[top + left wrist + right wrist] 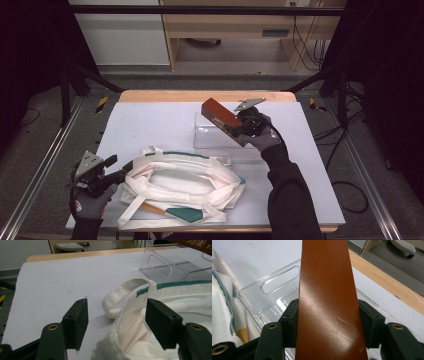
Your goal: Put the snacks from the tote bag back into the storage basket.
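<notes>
A white cloth tote bag [185,182] with green trim lies open-mouthed at the table's front centre. My left gripper [119,167] is at the bag's left end and stands open. In the left gripper view, the gripper [116,315] has the bag's rim [132,322] and a handle loop between its jaws, with the cloth close to the right pad. My right gripper [239,131] is shut on a long reddish-brown box [220,116]. It holds the box tilted above a clear plastic bin [210,140]. In the right gripper view, the box [325,290] sits between the jaws, over the bin [274,290].
The white table top [150,120] has bare room at the left and behind the bag. A wooden edge [165,96] runs along the far side. Metal frame rails [45,165] flank the table, and cables [350,190] lie on the floor at the right.
</notes>
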